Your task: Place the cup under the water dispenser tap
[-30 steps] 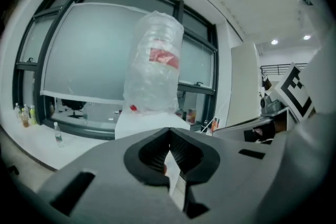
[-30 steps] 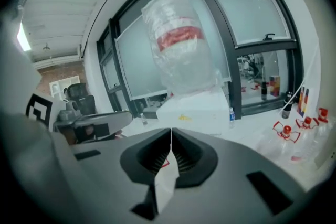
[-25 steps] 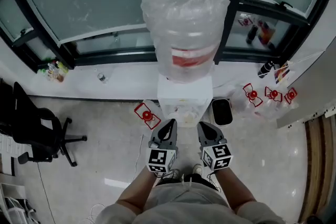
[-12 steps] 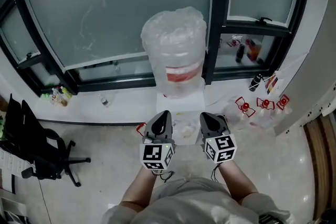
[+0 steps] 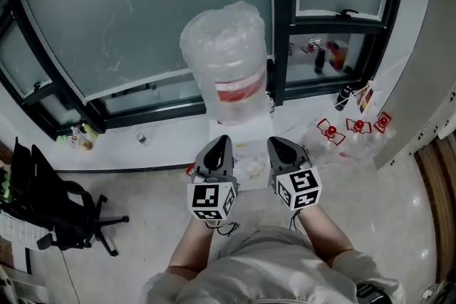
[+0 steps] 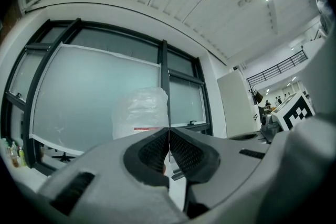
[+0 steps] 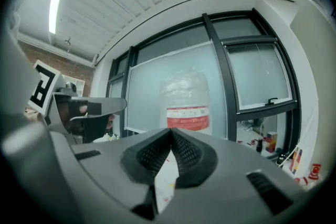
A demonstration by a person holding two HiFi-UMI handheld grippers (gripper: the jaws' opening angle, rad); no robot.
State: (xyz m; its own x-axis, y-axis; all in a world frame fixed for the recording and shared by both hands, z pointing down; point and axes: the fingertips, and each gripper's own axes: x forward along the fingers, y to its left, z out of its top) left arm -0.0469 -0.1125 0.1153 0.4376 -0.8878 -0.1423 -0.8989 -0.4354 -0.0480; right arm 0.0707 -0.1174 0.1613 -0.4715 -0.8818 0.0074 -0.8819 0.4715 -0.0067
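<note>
Both grippers are held side by side in front of the person, level, pointing at the water dispenser (image 5: 241, 130).

Left gripper (image 5: 221, 142): fingers closed tip to tip, nothing between them, as its own view confirms (image 6: 168, 131). Its marker cube (image 5: 211, 200) faces the head camera.

Right gripper (image 5: 275, 143): fingers also closed on themselves and empty, as its own view shows (image 7: 170, 131). Through the narrow slit below the tips only the dispenser's white body shows. Its marker cube (image 5: 299, 187) sits just beside the left one, apart from it.

The water dispenser stands at the far edge of the floor (image 5: 135, 245), against the frosted window (image 5: 128, 18). It carries a large bottle (image 5: 224, 53) with a red label, wrapped in clear plastic. The tap is hidden behind the grippers.

Cup: it cannot be made out in any view.

An office chair (image 5: 57, 213) stands at the floor's left edge. Several small red-and-white items (image 5: 331, 130) lie near the floor's far right corner.
</note>
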